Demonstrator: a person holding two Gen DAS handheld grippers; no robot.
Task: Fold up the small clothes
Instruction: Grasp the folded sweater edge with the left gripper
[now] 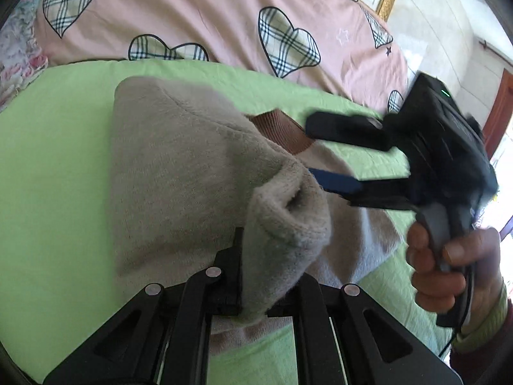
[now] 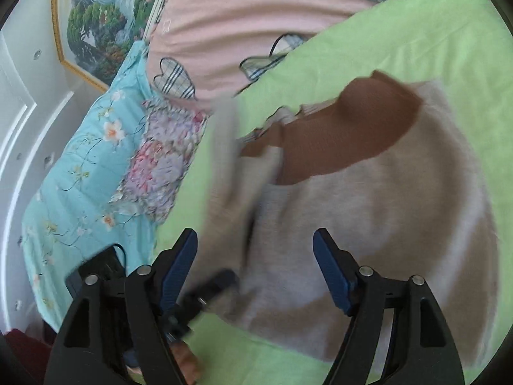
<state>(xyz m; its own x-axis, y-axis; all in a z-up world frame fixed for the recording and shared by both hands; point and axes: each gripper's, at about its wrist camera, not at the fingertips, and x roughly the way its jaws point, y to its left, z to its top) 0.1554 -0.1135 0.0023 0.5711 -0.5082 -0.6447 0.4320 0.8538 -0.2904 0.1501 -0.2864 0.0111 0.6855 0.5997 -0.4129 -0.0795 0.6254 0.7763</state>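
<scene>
Midway through a fold: the beige fleece garment (image 1: 179,166) lies on the green sheet (image 1: 48,160) of the bed, with one portion lifted and carried across the rest. The left hand-held gripper (image 1: 253,301) is clamped on a bunched fleece edge, its jaws closed with the fabric pinched between them. The right hand-held gripper (image 2: 256,256) stands with jaws apart and nothing pressed between the blue pads (image 2: 333,276); it hovers over the garment body near the brown ribbed collar (image 2: 336,134). Judged from this, the first fold is under way but not laid down; flattening it and any further folds remain. The final shape cannot be told, as both views are motion-blurred. Surroundings: a pink quilt with plaid hearts (image 1: 198,16) borders the sheet at the far side, a blue floral quilt (image 2: 83,173) lies beside it, and a framed landscape picture (image 2: 96,19) hangs on the wall. The two tools work close together, so the open right jaws may obstruct the carried flap.
</scene>
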